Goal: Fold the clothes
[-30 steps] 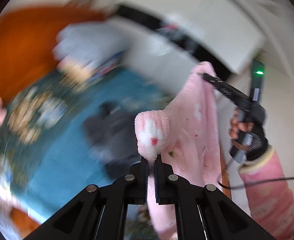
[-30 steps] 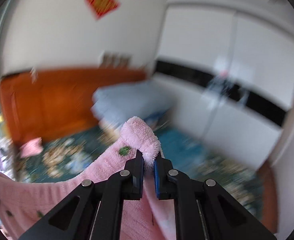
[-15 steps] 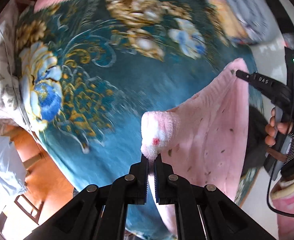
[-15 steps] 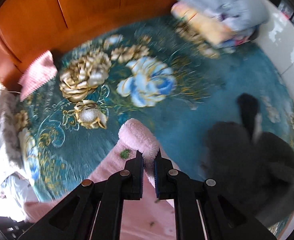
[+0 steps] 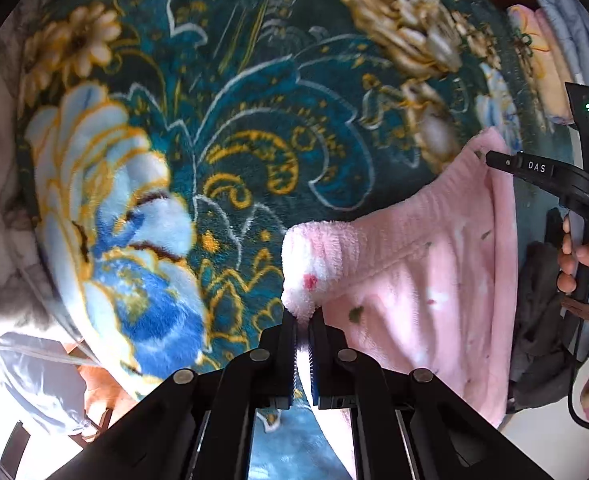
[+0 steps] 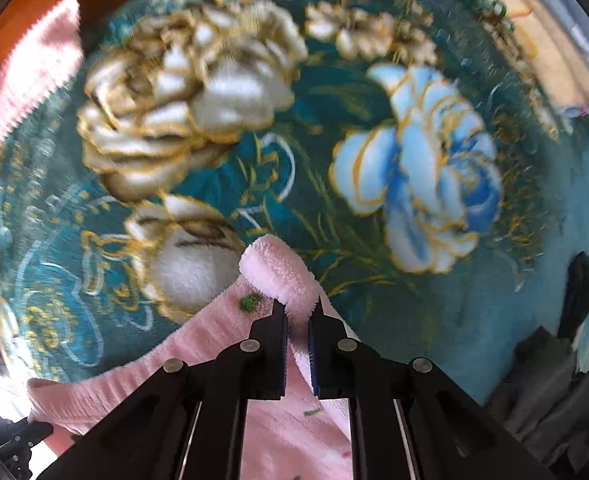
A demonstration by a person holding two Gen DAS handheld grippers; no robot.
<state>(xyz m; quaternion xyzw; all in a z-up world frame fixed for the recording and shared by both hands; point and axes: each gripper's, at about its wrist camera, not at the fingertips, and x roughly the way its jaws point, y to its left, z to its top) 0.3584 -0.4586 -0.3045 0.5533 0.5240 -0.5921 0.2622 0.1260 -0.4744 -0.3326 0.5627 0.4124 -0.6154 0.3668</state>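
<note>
A fluffy pink garment [image 5: 422,280] with small green and red marks hangs stretched between my two grippers over a teal floral blanket [image 5: 254,120]. My left gripper [image 5: 302,320] is shut on one corner, which bunches above its jaws. My right gripper [image 6: 297,314] is shut on the other corner of the pink garment [image 6: 270,272]. In the left wrist view the right gripper [image 5: 490,156] shows at the right edge, pinching the pink hem, held by a hand [image 5: 574,256] in a pink sleeve. The garment's lower part falls out of sight below the fingers.
A dark grey garment [image 6: 554,392] lies on the blanket [image 6: 374,160] at the right. Folded pale blue and peach bedding [image 6: 554,48] sits at the far right corner. A pink knit cloth [image 6: 30,68] lies against the orange wooden headboard [image 6: 26,4] at the upper left.
Both grippers swung down from facing the room to pointing at the bed, carrying the pink garment lower and closer to the blanket. Both grips stayed shut.
</note>
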